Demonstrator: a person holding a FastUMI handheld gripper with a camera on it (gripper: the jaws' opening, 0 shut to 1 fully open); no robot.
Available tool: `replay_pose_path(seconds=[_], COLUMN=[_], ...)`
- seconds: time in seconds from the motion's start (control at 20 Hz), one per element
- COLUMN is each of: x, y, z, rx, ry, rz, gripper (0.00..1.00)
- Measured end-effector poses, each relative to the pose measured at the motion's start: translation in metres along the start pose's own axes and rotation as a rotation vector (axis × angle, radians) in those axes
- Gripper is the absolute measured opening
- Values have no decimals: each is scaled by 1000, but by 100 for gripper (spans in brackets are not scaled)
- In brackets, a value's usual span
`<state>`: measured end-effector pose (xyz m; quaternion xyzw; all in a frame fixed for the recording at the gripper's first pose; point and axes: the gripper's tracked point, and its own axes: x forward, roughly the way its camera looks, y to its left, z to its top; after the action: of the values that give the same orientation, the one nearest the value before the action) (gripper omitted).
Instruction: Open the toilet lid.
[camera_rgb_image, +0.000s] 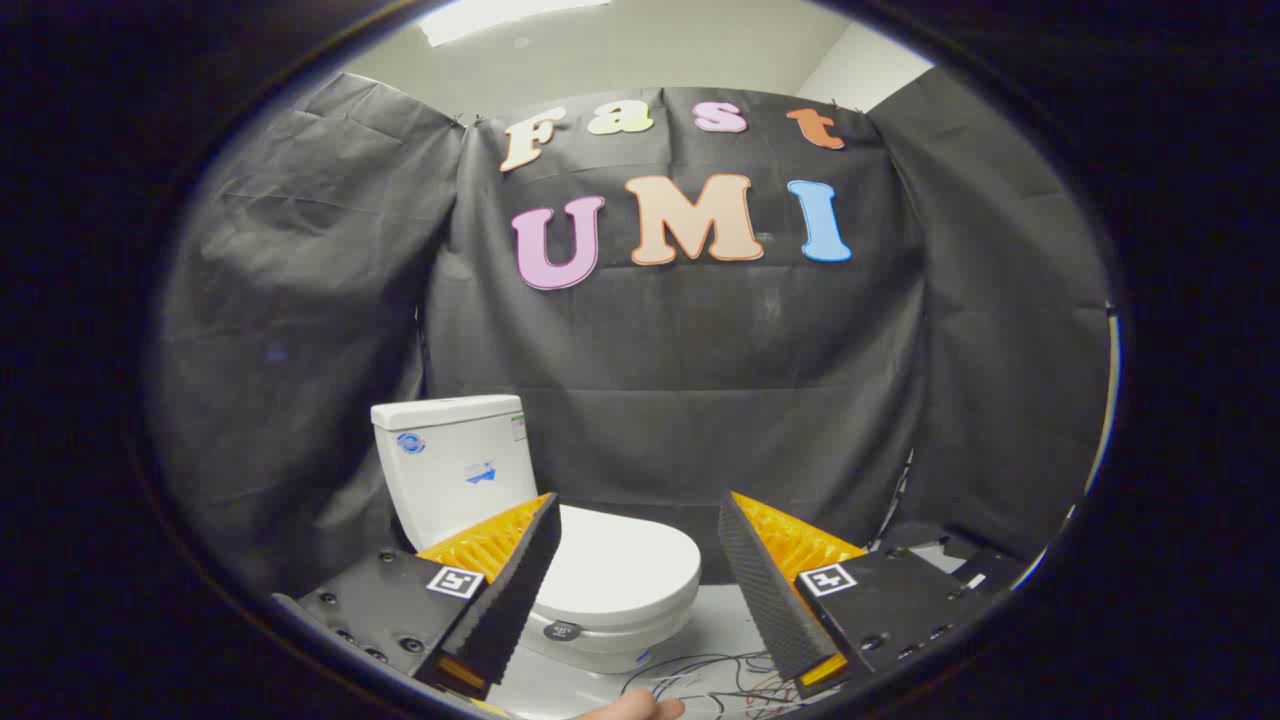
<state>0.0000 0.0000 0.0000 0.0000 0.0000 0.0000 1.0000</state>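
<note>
A white toilet stands on the pale floor against the black cloth wall, its cistern behind the left finger. The white lid lies flat and closed over the bowl, beyond the fingertips and mostly ahead of the left finger, which covers its left part. My gripper is open, its orange-backed, black-padded fingers wide apart with nothing between them. The right finger stands to the right of the lid, apart from it.
Thin loose wires lie on the floor in front of the toilet, between the fingers. A fingertip of a hand shows just below them. Dark gear sits at the wall to the right.
</note>
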Motion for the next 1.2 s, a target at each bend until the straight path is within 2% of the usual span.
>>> replay_pose_path(seconds=[0.55, 0.9, 1.2], x=[4, 15, 1], y=[0, 1, -3], z=[2, -13, 13], rx=[-19, -125, -57], ry=[-15, 14, -60], rz=[3, 7, 3], gripper=[98, 98, 98])
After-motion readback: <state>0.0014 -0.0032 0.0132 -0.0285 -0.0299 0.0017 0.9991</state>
